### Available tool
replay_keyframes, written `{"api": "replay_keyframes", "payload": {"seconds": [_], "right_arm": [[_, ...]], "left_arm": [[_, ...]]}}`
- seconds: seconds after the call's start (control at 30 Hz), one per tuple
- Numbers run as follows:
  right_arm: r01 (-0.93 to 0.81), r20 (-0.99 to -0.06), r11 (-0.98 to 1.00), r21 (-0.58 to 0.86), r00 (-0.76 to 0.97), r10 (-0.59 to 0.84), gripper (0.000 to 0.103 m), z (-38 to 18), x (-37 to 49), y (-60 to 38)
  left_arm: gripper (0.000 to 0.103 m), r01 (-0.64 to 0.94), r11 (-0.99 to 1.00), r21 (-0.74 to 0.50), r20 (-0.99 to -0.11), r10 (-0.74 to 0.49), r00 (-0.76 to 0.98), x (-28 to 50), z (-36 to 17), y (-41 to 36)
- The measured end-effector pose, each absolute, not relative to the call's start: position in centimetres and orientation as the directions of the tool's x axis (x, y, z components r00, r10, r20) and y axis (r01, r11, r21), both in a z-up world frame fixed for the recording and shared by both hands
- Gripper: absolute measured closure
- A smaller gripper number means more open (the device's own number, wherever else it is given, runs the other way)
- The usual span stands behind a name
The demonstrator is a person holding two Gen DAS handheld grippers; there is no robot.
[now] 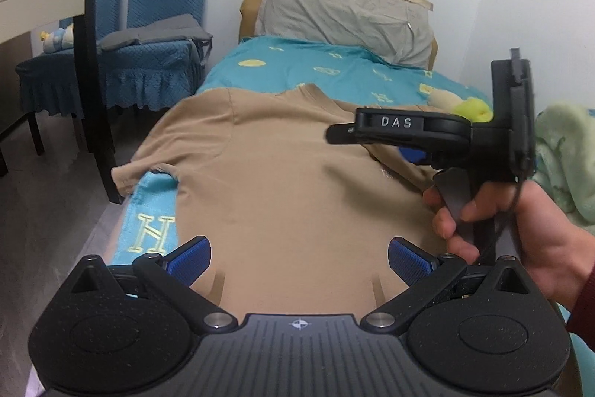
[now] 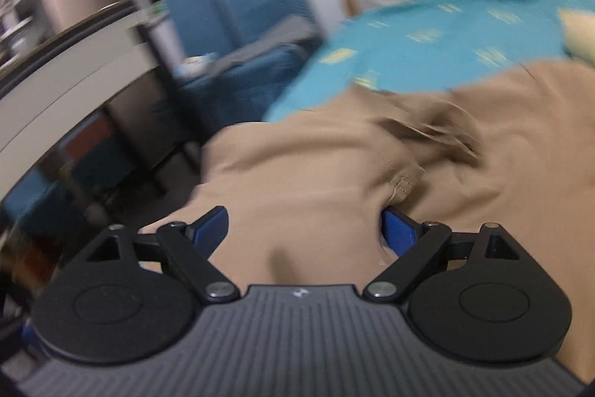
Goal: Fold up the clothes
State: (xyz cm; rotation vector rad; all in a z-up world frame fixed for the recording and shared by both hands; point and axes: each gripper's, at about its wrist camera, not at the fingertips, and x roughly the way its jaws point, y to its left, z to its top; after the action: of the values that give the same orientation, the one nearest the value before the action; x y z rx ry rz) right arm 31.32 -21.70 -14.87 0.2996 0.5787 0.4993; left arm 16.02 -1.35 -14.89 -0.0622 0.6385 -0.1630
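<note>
Tan cotton T-shirt (image 1: pixel 290 181) lay spread on the teal patterned bedsheet (image 1: pixel 334 69), collar toward the grey pillow (image 1: pixel 346 10). Both the left gripper (image 1: pixel 299 261) and right gripper (image 2: pixel 303 229) hung above it, jaws apart, holding nothing. A side fold seemed underway; next, 1 sleeve needs pinching.

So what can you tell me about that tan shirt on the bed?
The shirt is a plain tan short-sleeved tee of soft, cotton-looking fabric, lying spread on the bed's turquoise sheet, with its collar toward the grey pillow. One sleeve hangs off the bed edge. On the other side the cloth is bunched and folded over, and there the right tool has a stitched hem against one blue finger. The left tool is open above the lower part of the shirt.
</note>
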Motion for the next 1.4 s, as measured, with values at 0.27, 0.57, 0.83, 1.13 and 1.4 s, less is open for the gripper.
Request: {"api": "replay_keyframes", "payload": {"seconds": [0.27, 0.57, 0.83, 1.13, 1.4], "right_arm": [[-0.403, -0.241, 0.739, 0.54, 0.767, 0.594, 0.016, -10.3, 28.6, -23.2], [0.006, -0.432, 0.748, 0.664, 0.819, 0.377, 0.014, -14.1, 32.2, -28.1], [0.043, -0.485, 0.744, 0.667, 0.783, 0.389, 0.019, -15.5, 37.8, -25.4], [-0.178, -0.411, 0.785, 0.594, 0.771, 0.486, 0.02, -10.7, 39.7, -19.7], [-0.185, -0.44, 0.858, 0.479, 0.796, 0.417, 0.02, -6.6, 29.5, -22.4]], "left_arm": [[0.0, 0.112, 0.986, -0.123, -0.57, -0.163, 0.806, 15.1, -13.8, -0.9], [0.0, 0.139, 0.978, -0.157, -0.573, -0.205, 0.793, 15.9, -14.3, -1.4], [0.0, 0.093, 0.968, -0.232, -0.591, -0.217, 0.777, 16.9, -15.1, -0.1], [0.0, 0.028, 0.96, -0.28, -0.609, -0.199, 0.768, 18.0, -15.8, 1.8], [0.0, 0.056, 0.984, -0.169, -0.555, -0.142, 0.82, 17.2, -13.8, 1.5]]}}
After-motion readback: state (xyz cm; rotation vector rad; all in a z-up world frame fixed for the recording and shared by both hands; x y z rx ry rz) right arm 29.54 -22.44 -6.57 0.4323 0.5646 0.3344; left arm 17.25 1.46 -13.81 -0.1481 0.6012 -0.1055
